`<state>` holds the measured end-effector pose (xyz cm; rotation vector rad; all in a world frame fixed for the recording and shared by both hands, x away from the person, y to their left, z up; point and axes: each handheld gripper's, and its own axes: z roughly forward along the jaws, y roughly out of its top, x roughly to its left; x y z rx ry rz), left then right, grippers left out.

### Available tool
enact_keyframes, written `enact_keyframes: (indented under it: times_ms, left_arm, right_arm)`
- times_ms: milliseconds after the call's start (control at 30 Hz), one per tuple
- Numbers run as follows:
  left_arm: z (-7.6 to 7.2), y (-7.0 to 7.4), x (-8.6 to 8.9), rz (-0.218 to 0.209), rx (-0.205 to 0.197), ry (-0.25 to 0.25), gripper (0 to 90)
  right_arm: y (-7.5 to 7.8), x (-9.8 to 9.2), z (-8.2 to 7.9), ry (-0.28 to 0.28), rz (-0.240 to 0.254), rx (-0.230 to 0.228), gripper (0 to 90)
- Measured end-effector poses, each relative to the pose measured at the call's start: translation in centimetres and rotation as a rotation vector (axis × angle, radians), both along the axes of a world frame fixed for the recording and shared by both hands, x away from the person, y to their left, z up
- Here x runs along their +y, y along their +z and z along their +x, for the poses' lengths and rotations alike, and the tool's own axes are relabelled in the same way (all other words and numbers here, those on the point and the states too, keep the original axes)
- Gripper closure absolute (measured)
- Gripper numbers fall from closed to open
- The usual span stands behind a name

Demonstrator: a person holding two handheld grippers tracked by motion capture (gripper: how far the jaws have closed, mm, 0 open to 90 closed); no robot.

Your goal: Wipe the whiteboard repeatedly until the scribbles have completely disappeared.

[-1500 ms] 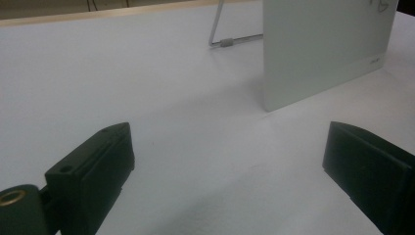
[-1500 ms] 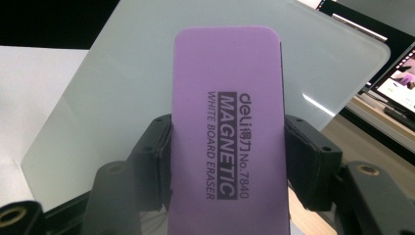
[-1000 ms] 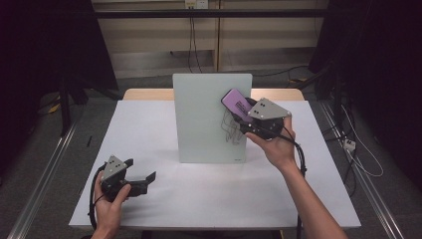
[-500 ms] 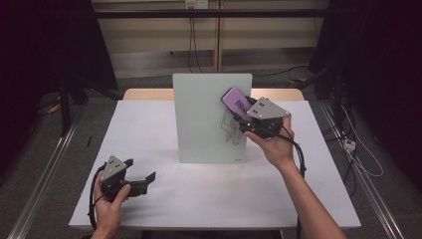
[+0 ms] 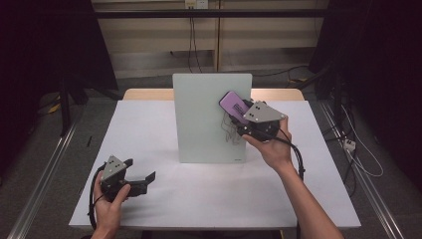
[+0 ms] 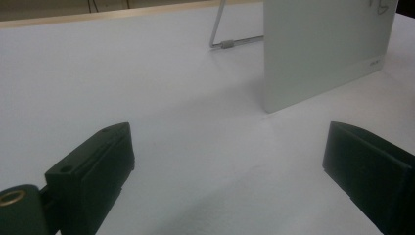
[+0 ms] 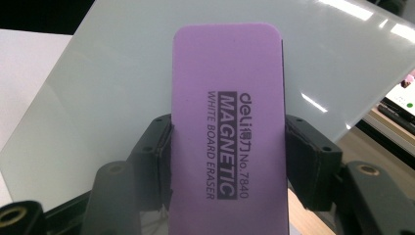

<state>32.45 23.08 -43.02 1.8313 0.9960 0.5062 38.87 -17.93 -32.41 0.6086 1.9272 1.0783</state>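
High view: right gripper (image 5: 238, 115) clamps the purple eraser (image 5: 234, 104) against the upright whiteboard (image 5: 209, 117); black scribbles (image 5: 230, 130) remain, so wiping looks barely begun. Left gripper (image 5: 142, 180) rests open on the surface (image 5: 149, 134).

My grippers (image 5: 142, 180) are black, each topped by a grey triangular plate (image 5: 262, 112) with dark screws, trailing black cables (image 5: 297, 158).
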Motion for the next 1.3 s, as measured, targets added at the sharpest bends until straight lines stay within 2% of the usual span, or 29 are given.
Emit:
enact_keyframes:
  times_ms: [633,967,1133,1300]
  left_arm:
    - [0.1,0.0,-0.1,0.001,0.003,-0.004,4.9]
    - [0.1,0.0,-0.1,0.001,0.003,-0.003,4.9]
    - [0.1,0.0,-0.1,0.002,0.003,-0.005,4.9]
    - [0.1,0.0,0.0,0.001,0.004,-0.003,4.9]
  right_arm:
    - [-0.9,0.6,-0.2,0.014,-0.009,0.012,41.9]
    - [-2.0,1.2,-0.5,0.043,-0.036,0.036,41.9]
    - [-1.8,1.1,-0.5,0.04,-0.038,0.034,41.8]
    - [-0.5,0.0,-0.2,-0.008,-0.007,0.012,41.9]
